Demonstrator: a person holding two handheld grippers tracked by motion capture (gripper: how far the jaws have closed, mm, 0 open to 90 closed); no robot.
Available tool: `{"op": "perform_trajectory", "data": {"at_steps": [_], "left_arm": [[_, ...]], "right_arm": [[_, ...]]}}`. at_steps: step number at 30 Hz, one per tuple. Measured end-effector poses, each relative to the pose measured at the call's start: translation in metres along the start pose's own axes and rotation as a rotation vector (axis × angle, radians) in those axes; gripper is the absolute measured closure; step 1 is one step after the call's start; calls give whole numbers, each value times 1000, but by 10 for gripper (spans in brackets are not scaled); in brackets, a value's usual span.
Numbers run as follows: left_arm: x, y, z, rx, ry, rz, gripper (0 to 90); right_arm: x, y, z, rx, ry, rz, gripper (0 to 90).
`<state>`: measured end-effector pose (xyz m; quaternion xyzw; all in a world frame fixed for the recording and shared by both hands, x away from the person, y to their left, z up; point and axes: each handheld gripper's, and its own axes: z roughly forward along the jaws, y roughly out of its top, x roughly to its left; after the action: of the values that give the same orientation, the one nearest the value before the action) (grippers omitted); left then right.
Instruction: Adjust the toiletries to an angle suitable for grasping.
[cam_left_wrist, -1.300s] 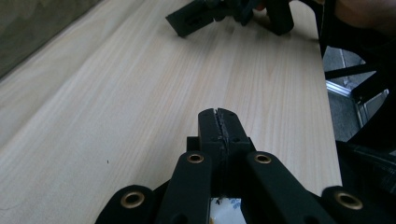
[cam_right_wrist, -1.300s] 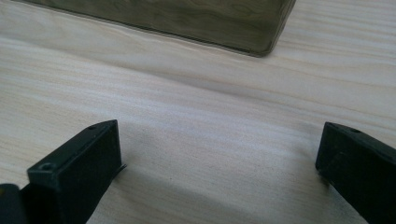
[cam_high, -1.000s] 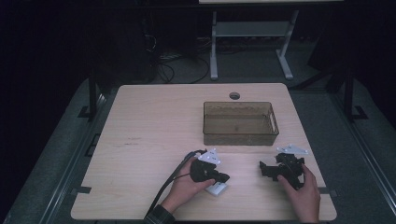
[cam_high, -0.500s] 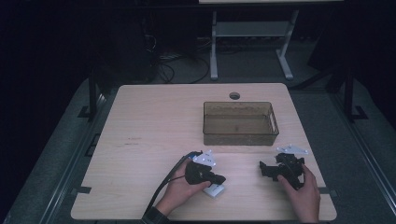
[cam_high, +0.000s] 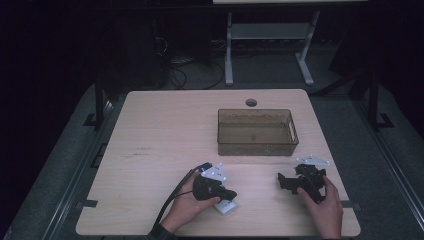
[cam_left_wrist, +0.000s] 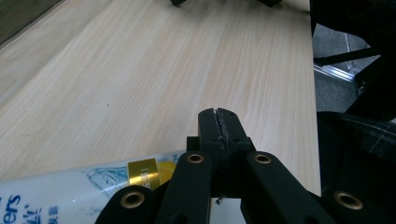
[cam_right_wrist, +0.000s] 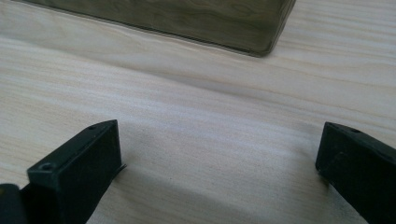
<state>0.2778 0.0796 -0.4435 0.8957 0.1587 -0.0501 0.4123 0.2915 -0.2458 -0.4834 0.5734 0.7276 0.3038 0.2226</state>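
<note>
Left claw (cam_left_wrist: 219, 122) sat clenched, jaws pressed flat together with nothing between them, and the white tube (cam_left_wrist: 70, 191) lay right underneath it, touching the desk (cam_left_wrist: 154, 70) and half tucked beneath the claw's body. Seen along the claw, that tube ran crosswise, its long axis stretching off to the claw's left side, gold label band nearest the jaws. From the high view the tube's (cam_high: 224, 206) white end poked out just below and to the right of the left claw (cam_high: 227, 194), toward the person's edge of the desk. Which end was the cap I could not tell.

Right claw (cam_right_wrist: 219, 172) stood released, jaws spread wide over bare wood, well apart from the tube, with the brown bin (cam_right_wrist: 187, 18) ahead of it. So the left claw looked much the nearer one, though it would likely need to open and drop around the tube across its narrow width.
</note>
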Motion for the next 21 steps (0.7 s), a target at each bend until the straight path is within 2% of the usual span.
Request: {"op": "perform_trajectory", "data": {"at_steps": [15, 21], "left_arm": [[-7, -17, -16, -5, -14, -20, 900], [-9, -23, -23, -1, -7, -22, 900]], "right_arm": [[0, 0, 0, 0, 0, 2, 0], [0, 0, 0, 0, 0, 1, 0]]}}
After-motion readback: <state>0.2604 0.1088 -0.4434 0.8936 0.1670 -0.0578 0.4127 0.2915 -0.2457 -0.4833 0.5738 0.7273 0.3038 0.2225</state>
